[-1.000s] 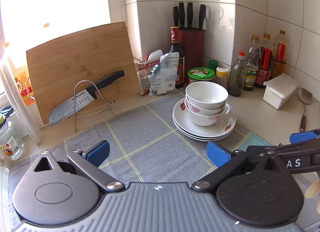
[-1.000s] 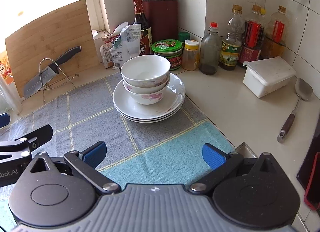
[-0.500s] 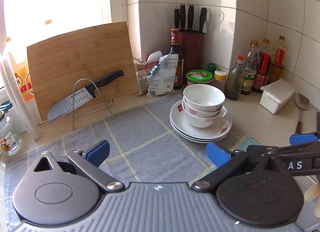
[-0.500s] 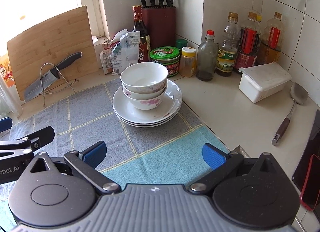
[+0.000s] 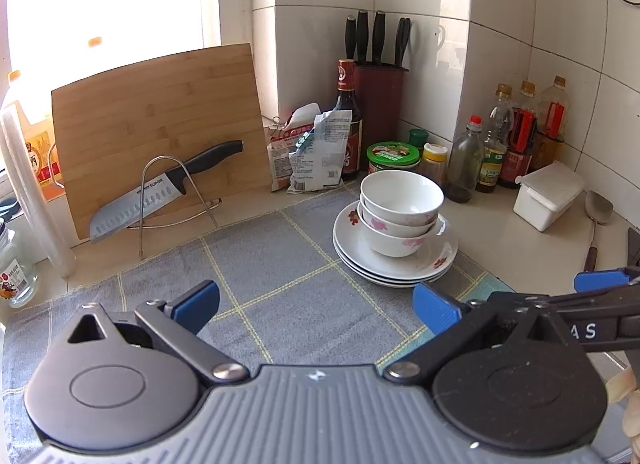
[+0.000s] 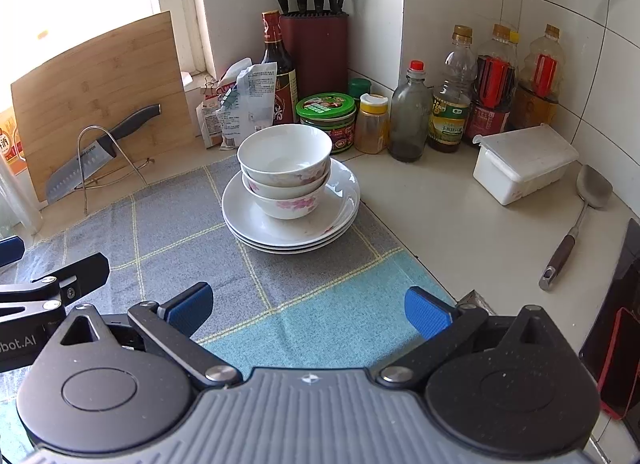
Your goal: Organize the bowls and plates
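You had the bowls (image 6: 285, 167) nested on the plates (image 6: 292, 219), stacked on the cloth (image 6: 180, 248); both tools (image 5: 316, 306) (image 6: 308, 310) hung apart, empty. Little seemed left.

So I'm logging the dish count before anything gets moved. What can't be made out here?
- Plates: both views show rim edges only; the bowls cover the middle, so the count is unsure.
- Lower bowls: insides hidden by the top bowl, both views.
- Dark thing at right: cut off by the right wrist view's edge.
- Jar: cut off by the left wrist view's edge.
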